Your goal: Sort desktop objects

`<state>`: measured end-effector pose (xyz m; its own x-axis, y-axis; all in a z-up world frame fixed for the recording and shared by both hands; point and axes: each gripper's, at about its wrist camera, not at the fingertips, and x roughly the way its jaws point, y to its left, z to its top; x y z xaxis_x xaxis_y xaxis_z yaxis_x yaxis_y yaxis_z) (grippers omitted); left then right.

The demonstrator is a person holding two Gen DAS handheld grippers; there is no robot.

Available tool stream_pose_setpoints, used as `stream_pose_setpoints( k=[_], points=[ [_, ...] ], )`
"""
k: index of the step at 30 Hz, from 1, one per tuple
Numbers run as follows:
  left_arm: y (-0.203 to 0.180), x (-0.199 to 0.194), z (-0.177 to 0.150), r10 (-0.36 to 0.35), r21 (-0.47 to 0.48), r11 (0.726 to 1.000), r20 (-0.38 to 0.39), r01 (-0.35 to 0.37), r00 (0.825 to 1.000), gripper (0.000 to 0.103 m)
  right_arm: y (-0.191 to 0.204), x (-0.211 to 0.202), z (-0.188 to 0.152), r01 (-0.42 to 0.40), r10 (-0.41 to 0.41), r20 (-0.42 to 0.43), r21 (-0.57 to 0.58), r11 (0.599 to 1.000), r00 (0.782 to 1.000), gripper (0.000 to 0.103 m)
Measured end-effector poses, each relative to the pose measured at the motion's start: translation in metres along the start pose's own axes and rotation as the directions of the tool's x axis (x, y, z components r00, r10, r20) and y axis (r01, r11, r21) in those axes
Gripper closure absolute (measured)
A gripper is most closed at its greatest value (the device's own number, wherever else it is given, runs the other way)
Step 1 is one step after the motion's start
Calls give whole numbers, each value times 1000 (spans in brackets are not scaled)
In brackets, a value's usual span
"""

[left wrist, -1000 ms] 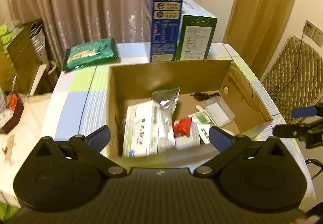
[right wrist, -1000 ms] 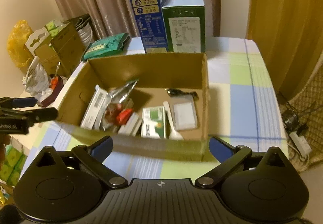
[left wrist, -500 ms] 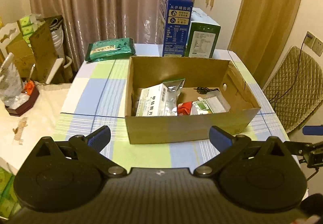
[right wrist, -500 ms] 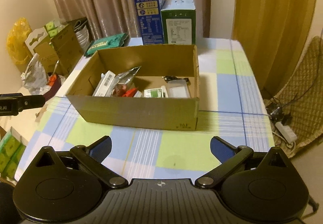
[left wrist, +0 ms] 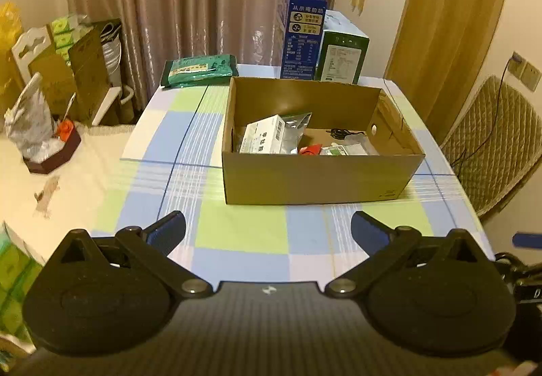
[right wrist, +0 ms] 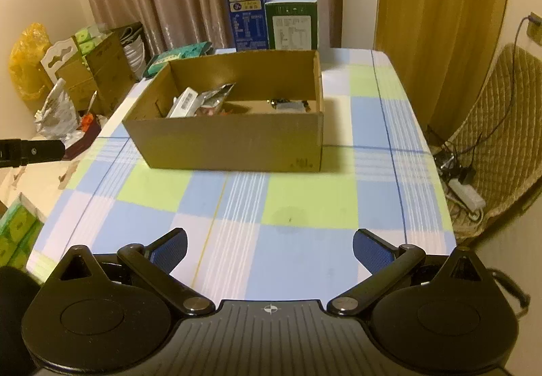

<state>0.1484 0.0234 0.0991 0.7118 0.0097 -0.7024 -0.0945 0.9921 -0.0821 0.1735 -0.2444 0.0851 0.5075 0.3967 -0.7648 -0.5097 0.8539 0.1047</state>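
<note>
Left wrist view: the left gripper (left wrist: pixel 267 232) is wide open and holds nothing. Its fingers (left wrist: pixel 167 230) are black with bumpy blue pads. It hangs over a smooth cloth (left wrist: pixel 244 233) with blue, green and white squares. A brown cardboard box (left wrist: pixel 315 179) sits on the cloth, well apart from the gripper. Inside it lie a white packet (left wrist: pixel 262 138), a shiny silver pouch (left wrist: pixel 298 132), a red thing (left wrist: pixel 311 149) and a thin black cable (left wrist: pixel 344 132). Behind the box stand a tall blue carton (left wrist: pixel 301 37) and a shorter green carton (left wrist: pixel 342 54), side by side. A soft green pack (left wrist: pixel 200 69) lies flat at the far left of the table. One second ago this camera looked right down into the box; now the box is farther off and its whole front wall shows.

Right wrist view: the right gripper (right wrist: pixel 269 249) is also spread open and empty, over the checked cloth. The box sits ahead, a bit to the left, with the things still inside it. A quilted chair (right wrist: pixel 498 138) stands at the right. A second ago the box filled the view from just below; now a wide stretch of cloth lies between it and the fingers.
</note>
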Motion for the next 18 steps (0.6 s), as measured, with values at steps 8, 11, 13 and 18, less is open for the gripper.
stream_pose_setpoints(
  k=[8, 11, 13, 18],
  points=[
    [-4, -21, -24, 13, -28, 1000, -1, -13, 1000, 1, 5, -17, -12, -37, 37, 5, 20, 999, 999, 2],
    [-5, -28, -32, 30, -30, 999, 2, -30, 1000, 1, 11, -25, -13, -38, 38, 16, 1, 999, 999, 2],
    [-7, -33, -38, 30, -33, 999, 0, -30, 1000, 1, 15, -30, -14, -35, 35, 26, -14, 999, 999, 2],
    [-10, -37, -47, 35, -32, 999, -4, -35, 999, 1, 18, -36, -17, -30, 30, 33, -19, 999, 999, 2]
  ],
)
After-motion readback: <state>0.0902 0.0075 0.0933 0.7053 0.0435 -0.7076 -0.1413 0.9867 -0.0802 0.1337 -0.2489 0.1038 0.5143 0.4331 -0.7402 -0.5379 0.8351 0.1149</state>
